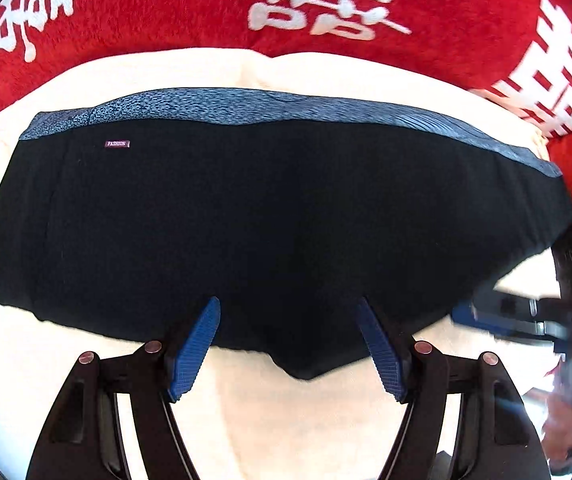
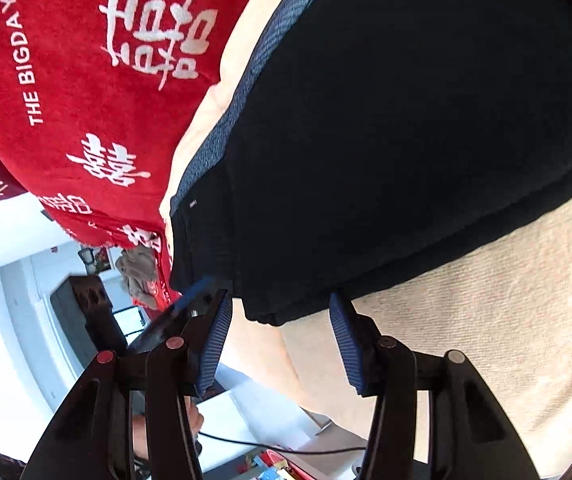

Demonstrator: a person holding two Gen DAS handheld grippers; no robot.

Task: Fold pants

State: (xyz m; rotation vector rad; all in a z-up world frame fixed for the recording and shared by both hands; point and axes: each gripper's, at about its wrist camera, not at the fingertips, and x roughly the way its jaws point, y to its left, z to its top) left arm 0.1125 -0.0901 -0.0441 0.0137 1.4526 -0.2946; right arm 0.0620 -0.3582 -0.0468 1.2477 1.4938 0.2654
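— So where do your grippers stand over the pants (image 1: 269, 216)?

— Both hang with their jaws spread and nothing between them. Your left gripper (image 1: 288, 344) straddles the near hem, right where the dark cloth dips to a point. Your right gripper (image 2: 281, 340) sits at a near corner of the folded bundle, its pads on either side of the lip but, as far as I can tell, not yet pinching.

— And the pants themselves?

— They lie flat on the cream cover (image 1: 294, 420), already doubled into a broad dark slab, with the blue waistband (image 1: 245, 106) along the far edge and a small label (image 1: 117, 144) just under it.

— What makes the next grab a good one?

— I'd judge the step to be taking the near edge for another fold. Slide one pad under every layer at the corner before you close; several layers seem stacked there, and catching only the top one would peel the bundle apart. Take both grips along the same edge so the crease runs straight and parallel to the waistband.

— How much room do you have?

— Beyond the waistband only a narrow cream strip shows before the red blanket (image 1: 165, 12) rises, so don't carry the fold past the band. On the near side the cover is open. Your right gripper's own view shows the bed edge and the room below close by, so keep that corner from sliding off.
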